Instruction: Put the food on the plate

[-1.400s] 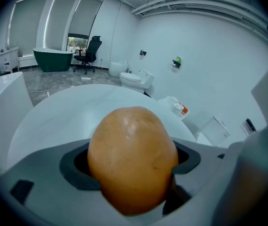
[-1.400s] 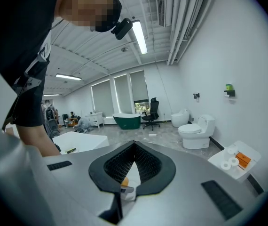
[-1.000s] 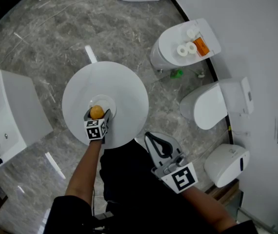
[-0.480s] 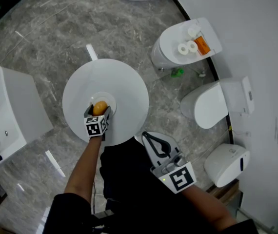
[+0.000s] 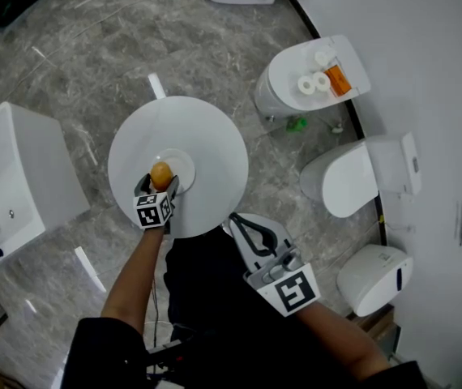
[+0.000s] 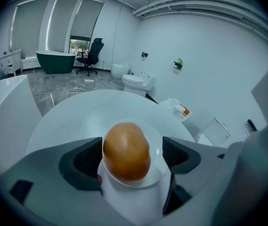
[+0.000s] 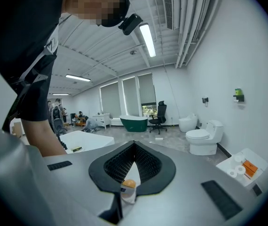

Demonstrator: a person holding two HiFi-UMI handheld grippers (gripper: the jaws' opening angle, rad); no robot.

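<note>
barely drifted in the last second, a touch left. left gripper (image 5: 160,184) released, jaws parted either side of food (image 6: 126,149), resting on near side of plate (image 5: 181,161), dead ahead, long axis seemingly along jaws. straight pull-back likely clears. right gripper (image 5: 241,225) clenched, empty, farther off.

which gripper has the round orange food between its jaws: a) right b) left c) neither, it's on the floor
b: the left gripper view shows the food between the spread jaws of the left gripper, over the small plate, while the right gripper is shut on nothing.
</note>
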